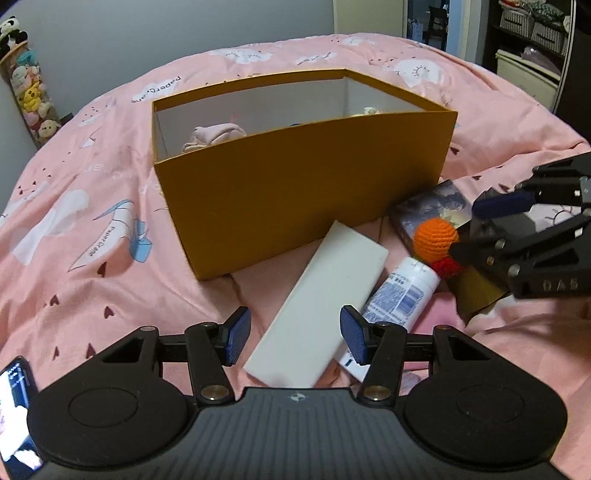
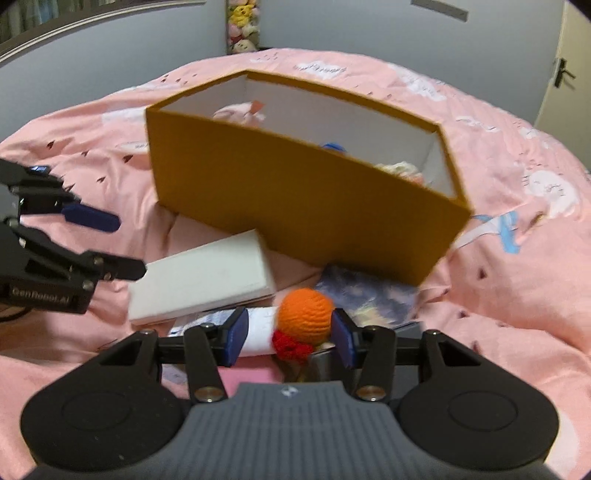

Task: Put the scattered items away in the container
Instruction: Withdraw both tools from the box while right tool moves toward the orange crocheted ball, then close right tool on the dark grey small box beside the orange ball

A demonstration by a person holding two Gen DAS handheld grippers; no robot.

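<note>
An open orange box (image 1: pixel 295 192) stands on the pink bed, with a pink cloth (image 1: pixel 214 134) and small items inside; it also shows in the right wrist view (image 2: pixel 295 199). In front of it lie a flat white box (image 1: pixel 321 310), a white bottle (image 1: pixel 399 291), an orange crochet ball with a red tuft (image 1: pixel 436 236) and a picture card (image 1: pixel 439 206). My left gripper (image 1: pixel 293 339) is open, its fingers either side of the white box's near end. My right gripper (image 2: pixel 290 338) is open around the orange ball (image 2: pixel 304 314), the right pad touching it.
A pink printed duvet (image 1: pixel 92 229) covers the bed. A dark gold-edged flat item (image 1: pixel 476 291) lies under the right gripper. A tube of plush toys (image 1: pixel 31 92) hangs on the wall at left. Shelves with baskets (image 1: pixel 532 26) stand at back right.
</note>
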